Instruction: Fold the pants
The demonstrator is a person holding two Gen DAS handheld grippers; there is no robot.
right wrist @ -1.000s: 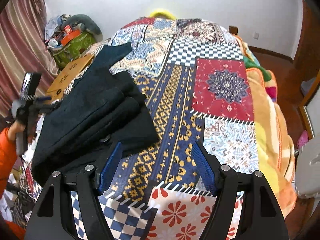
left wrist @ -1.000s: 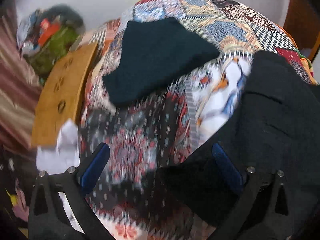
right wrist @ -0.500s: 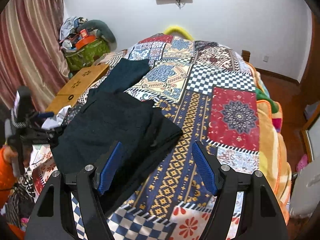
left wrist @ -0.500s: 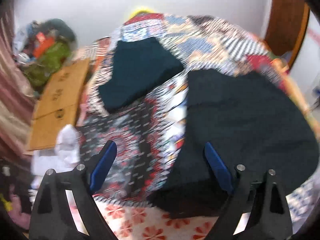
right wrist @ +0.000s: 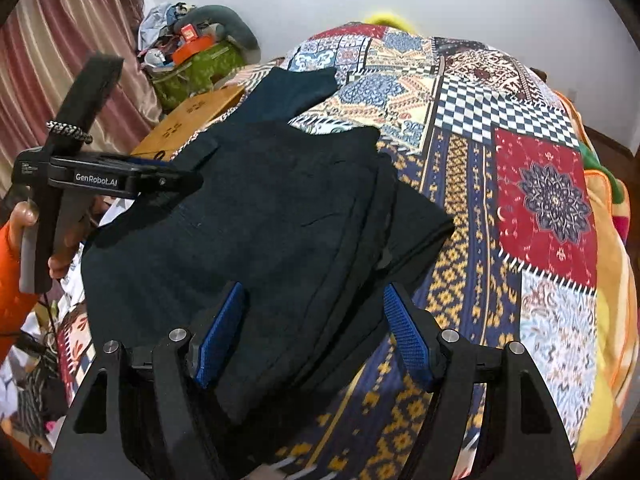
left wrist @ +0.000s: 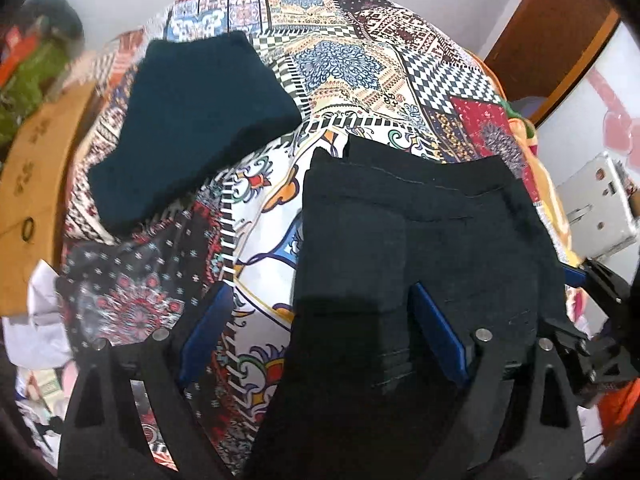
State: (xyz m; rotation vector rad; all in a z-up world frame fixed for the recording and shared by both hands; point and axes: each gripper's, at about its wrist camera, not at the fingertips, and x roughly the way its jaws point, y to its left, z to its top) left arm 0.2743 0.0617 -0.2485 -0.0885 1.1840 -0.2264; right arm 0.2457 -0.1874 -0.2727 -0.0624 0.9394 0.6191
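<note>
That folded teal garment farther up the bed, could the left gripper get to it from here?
Probably yes: the left gripper is open, and only bare quilt lies between it and the folded teal garment.

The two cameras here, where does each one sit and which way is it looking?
Left wrist: on the left gripper, looking along its open fingers at the black pants and quilt.
Right wrist: on the right gripper, open, facing up the bed; the left gripper and hand show at left.
Both share the pants, folded dark cloth and cardboard box.
</note>
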